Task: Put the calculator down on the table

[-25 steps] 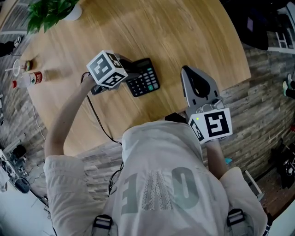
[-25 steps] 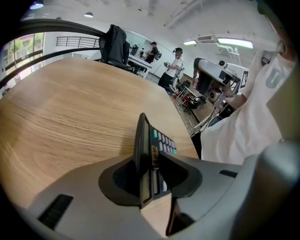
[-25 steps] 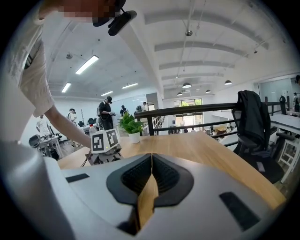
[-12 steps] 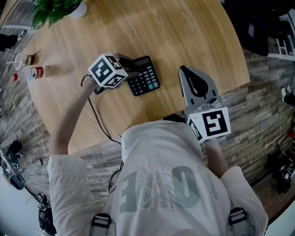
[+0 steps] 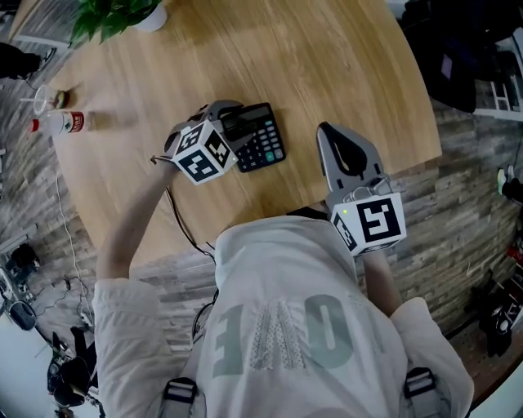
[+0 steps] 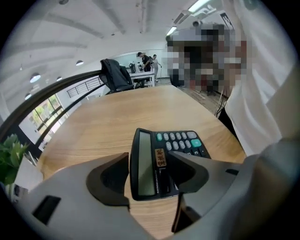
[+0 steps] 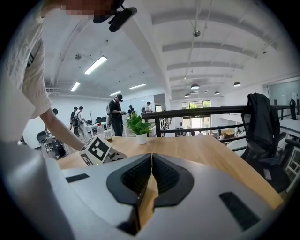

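Left hand-held gripper (image 6: 150,172) has rolled, jaws just opened; calculator (image 6: 165,149) lies between them

- I'm in an open-plan office: a round wooden desk (image 5: 327,49) with a swivel chair (image 7: 260,126) beside it.
- Strip lights (image 7: 95,64) overhead, people (image 7: 115,113) standing at far desks, and a potted plant (image 7: 139,125).

Leafy green plant in white pot (image 5: 114,16) at head view's top left; clear plastic bottle with red label and red cap (image 5: 61,123) at left, small clear cup (image 5: 39,102) just beside it; grey wood-plank floor (image 5: 458,204) below; black office chair draped with dark jacket (image 7: 260,126) near black metal railing (image 7: 197,111); people standing (image 7: 115,115) in background; long ceiling strip lights (image 7: 95,64) overhead.
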A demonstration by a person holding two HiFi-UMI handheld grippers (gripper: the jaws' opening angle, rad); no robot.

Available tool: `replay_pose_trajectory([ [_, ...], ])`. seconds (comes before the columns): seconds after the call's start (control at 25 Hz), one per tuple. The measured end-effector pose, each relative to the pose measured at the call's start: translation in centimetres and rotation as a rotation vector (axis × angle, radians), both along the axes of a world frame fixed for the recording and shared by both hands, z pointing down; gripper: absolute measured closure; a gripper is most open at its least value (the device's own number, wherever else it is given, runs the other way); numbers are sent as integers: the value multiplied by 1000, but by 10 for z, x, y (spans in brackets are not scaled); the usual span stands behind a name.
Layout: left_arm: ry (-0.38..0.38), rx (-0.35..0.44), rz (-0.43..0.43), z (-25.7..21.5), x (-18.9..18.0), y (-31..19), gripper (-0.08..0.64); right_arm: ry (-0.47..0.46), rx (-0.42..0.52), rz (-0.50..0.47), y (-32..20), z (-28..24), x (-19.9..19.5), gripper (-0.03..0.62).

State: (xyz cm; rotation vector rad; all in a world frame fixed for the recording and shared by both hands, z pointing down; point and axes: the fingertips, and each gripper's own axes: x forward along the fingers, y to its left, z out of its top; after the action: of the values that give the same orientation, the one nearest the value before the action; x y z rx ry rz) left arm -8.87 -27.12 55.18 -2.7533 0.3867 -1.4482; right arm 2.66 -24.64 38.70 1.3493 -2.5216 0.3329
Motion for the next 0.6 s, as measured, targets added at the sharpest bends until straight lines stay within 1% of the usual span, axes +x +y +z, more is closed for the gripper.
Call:
replay_pose_trajectory([
  [0.16,0,87,-67,-4,-4,-3,314,-13,11,-20,3,-5,-6,574],
  [0.28,25,167,-147,-21,-10,-12,314,-18,31,-35,5,-11,-8,574],
  [0.4,99,212,-265,-52,-15,-21,314,-24,53,-43,6,-16,-7,574],
  [0.6,277,284,-450,-119,-21,-27,315,-33,104,-39,-2,-32,-6,574],
])
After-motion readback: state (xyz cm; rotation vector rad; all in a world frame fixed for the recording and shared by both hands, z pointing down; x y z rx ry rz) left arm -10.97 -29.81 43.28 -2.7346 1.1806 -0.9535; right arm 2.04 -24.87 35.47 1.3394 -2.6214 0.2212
